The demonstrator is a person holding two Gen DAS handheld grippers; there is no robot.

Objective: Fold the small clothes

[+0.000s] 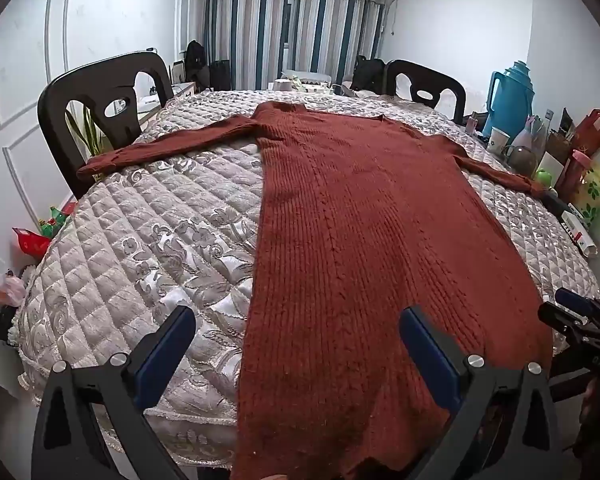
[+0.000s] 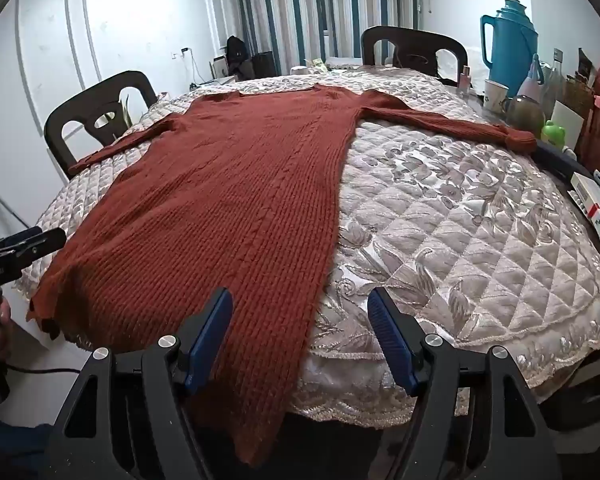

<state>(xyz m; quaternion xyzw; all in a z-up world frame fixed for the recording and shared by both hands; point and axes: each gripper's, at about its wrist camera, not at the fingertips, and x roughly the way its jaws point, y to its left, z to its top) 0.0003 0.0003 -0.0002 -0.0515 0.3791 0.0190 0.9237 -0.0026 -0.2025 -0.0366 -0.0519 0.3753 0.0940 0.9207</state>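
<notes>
A rust-red knitted sweater (image 1: 364,216) lies flat and unfolded on a quilted floral table cover (image 1: 140,248), collar at the far end, both sleeves spread out sideways. Its hem hangs over the near table edge. The left sleeve cuff (image 1: 96,166) reaches the cover's left border beside a dark chair (image 1: 100,96); the right sleeve cuff (image 2: 520,140) ends close to the clutter along the right edge.

On either side of the sweater body the cover lies bare, wider on the right in the right wrist view, wider on the left in the left wrist view.

The left gripper (image 1: 298,316) hovers over the hem, jaws spread wide, holding nothing. The right gripper (image 2: 300,300) sits above the sweater's right hem corner, jaws likewise spread and empty.

Along the right edge stand a blue thermos jug (image 2: 508,40), a white mug (image 2: 496,96), bottles and a white box (image 2: 592,204); printing on the box is too small to read. A second chair (image 2: 414,50) stands at the far end, with striped curtains (image 1: 292,28) behind.
</notes>
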